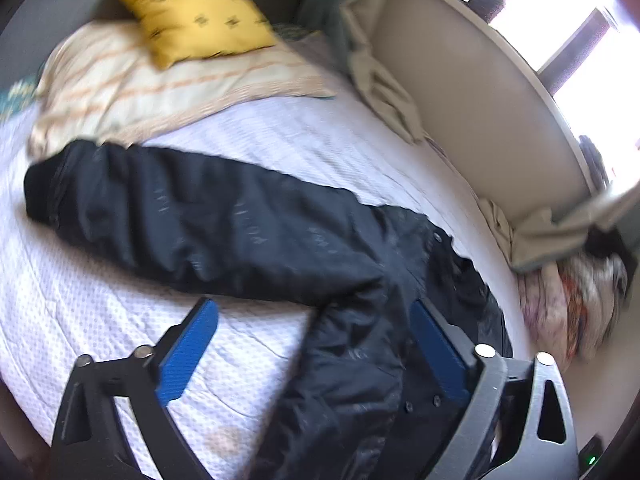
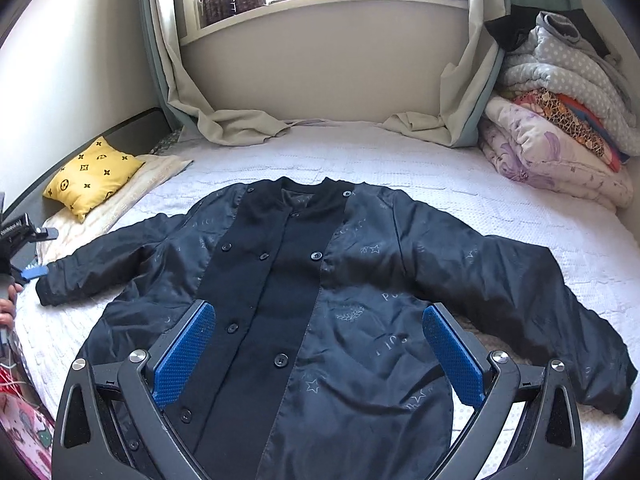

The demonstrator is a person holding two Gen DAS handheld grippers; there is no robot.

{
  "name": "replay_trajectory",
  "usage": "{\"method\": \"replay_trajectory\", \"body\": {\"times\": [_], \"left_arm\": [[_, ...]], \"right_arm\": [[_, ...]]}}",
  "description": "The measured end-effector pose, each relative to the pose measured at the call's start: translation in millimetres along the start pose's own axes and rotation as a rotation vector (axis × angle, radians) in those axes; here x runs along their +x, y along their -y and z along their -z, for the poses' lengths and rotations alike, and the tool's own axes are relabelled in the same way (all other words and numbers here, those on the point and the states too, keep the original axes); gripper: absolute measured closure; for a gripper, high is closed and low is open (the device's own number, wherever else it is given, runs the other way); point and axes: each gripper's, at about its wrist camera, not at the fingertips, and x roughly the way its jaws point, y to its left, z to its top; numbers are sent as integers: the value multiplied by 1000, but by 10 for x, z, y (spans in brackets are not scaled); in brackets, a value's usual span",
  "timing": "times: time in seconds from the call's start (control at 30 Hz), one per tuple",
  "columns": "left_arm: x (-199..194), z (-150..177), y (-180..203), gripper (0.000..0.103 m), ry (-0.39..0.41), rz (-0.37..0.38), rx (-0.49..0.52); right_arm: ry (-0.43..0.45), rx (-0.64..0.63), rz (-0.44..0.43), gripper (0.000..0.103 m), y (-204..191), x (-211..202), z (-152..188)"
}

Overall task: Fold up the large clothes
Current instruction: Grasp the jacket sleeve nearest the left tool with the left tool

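Note:
A dark navy jacket (image 2: 320, 300) with black buttons lies face up and spread flat on the white bed (image 2: 400, 152), both sleeves out to the sides. My right gripper (image 2: 318, 312) is open and empty, hovering above the jacket's lower front. My left gripper (image 1: 314, 312) is open and empty, above the jacket's side where the left sleeve (image 1: 168, 208) meets the body. The left view is blurred. The left gripper also shows in the right wrist view (image 2: 34, 270), beside the left sleeve's cuff (image 2: 52, 288).
A yellow cushion (image 2: 92, 178) lies on a striped pillow (image 1: 152, 84) at the bed's head. Folded quilts (image 2: 560, 128) are stacked at the far right. Curtains (image 2: 224, 120) drape onto the bed below the window sill (image 2: 320, 0), which holds two jars.

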Motion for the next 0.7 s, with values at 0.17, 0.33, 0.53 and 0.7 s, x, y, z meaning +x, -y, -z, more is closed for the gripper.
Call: {"method": "replay_trajectory", "body": {"times": [0.17, 0.33, 0.53, 0.7], "left_arm": [[185, -44, -458, 20, -36, 10, -156], [362, -2, -900, 22, -46, 32, -322], [636, 49, -1386, 22, -105, 59, -585], [773, -65, -1653, 22, -59, 84, -718]], "right_arm": [[-27, 13, -19, 0, 17, 83, 13], [-43, 18, -26, 0, 9, 133, 39], [-59, 35, -26, 0, 66, 174, 66], [-69, 51, -28, 0, 103, 218, 65]]}}
